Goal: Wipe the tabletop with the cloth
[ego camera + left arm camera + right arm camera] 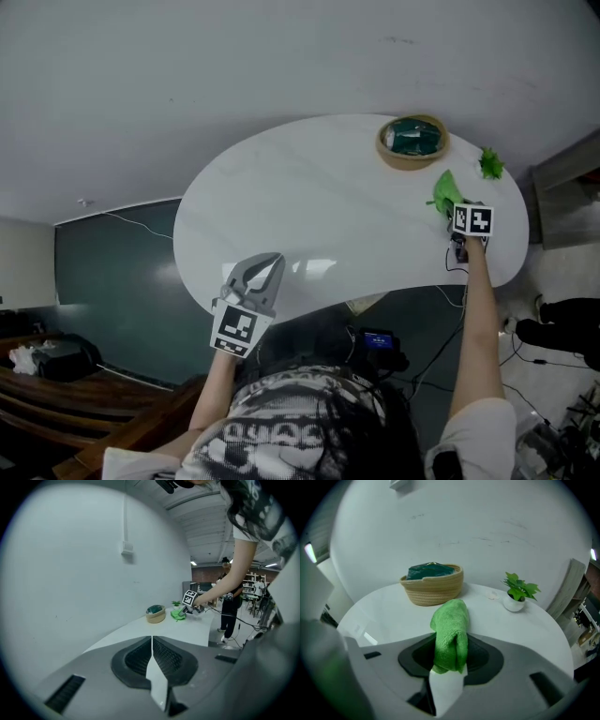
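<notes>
A green cloth [451, 632] is pinched between the jaws of my right gripper [450, 653], which is shut on it; its free end sticks forward over the white tabletop [384, 616]. In the head view the right gripper [461, 217] sits at the table's right side with the green cloth [447, 190] ahead of it. My left gripper [262, 273] hovers at the table's near edge, jaws closed with nothing between them. From the left gripper view the jaws of the left gripper [152, 656] meet, and the cloth [178, 614] shows far off.
A woven basket [412, 142] holding something dark green stands at the table's far right, also visible as the basket [432, 583]. A small potted plant [517, 593] stands to its right near the table edge. A person [229, 602] stands in the background beyond the table.
</notes>
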`<state>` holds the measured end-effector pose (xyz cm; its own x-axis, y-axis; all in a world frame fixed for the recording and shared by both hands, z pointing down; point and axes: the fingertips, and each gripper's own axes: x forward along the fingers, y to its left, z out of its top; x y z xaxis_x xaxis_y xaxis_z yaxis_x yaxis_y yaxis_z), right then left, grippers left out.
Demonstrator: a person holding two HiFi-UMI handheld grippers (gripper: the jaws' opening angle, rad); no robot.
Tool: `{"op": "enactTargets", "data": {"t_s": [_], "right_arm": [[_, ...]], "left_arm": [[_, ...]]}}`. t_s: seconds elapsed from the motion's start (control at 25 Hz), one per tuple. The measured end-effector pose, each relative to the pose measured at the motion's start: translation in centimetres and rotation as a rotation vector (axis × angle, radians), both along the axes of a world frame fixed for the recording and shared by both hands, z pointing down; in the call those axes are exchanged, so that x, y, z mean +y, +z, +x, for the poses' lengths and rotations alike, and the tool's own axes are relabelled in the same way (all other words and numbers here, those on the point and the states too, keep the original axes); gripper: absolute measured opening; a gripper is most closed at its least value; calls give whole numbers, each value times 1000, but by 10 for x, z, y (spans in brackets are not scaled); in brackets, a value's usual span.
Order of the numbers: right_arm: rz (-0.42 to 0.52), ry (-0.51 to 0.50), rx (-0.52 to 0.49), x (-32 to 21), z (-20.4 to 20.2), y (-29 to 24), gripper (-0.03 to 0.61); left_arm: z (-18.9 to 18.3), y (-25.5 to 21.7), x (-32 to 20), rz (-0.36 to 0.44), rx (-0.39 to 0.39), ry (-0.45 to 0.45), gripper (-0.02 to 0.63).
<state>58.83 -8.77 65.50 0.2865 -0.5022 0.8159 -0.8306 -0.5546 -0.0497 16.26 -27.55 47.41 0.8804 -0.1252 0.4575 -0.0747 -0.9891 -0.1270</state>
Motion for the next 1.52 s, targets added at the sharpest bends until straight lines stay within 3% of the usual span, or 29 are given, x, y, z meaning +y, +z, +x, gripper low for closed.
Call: {"op": "enactTargets", "data": {"t_s": [0.2,0.44,0.96,1.28,1.44,1.52], "right_arm": [[75,-74,15,-51,-55,-25,143],[150,-197,5,-133,-160,-54,143],[331,-478,-195,-309,-479,-66,143],[312,-641,-309,-352,-635,-42,143],[263,-687,-341,-358,-680,-20,143],[214,-695,-302,-355,-682,-7,143]], "left_arm": [[-38,-2,-25,6,28,-49,9],[-112,-9,-56,14,53,-123,9],[-273,-13,-92,21,77,-242,9],[-334,-4,-98,4,73,-288,9],[-356,-4,-100,0,75,-315,9],[-360,-2,-101,-1,73,-319,9]]}}
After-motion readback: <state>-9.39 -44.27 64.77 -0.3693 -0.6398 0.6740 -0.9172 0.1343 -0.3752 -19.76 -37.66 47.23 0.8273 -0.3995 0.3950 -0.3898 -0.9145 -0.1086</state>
